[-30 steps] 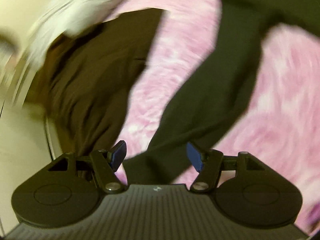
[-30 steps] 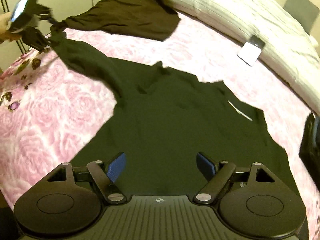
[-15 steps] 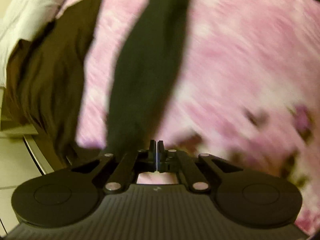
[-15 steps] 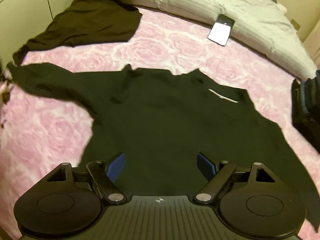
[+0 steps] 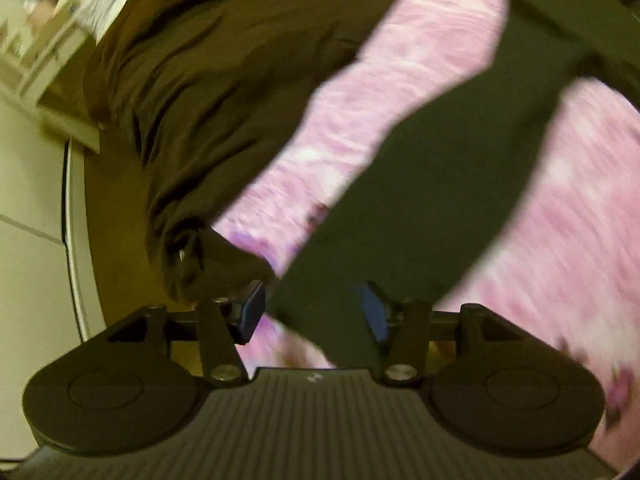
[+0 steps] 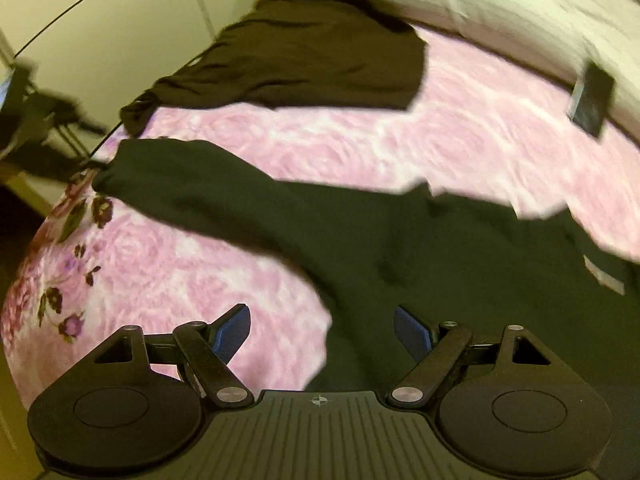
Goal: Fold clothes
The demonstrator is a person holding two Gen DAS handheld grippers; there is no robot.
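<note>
We are laying out the black top [image 6: 460, 280]: left gripper [image 5: 312, 312] opening around its sleeve [image 5: 420, 208], right gripper [image 6: 322, 332] spread, empty. Next, folding the sleeve inward.

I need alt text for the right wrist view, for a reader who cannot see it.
A dark green long-sleeved top lies spread on a pink floral bedspread, one sleeve stretched left. The open right gripper hovers over its edge; a brown garment lies behind.

A phone [image 6: 591, 98] lies on the pink floral bedspread [image 6: 360, 144].
</note>
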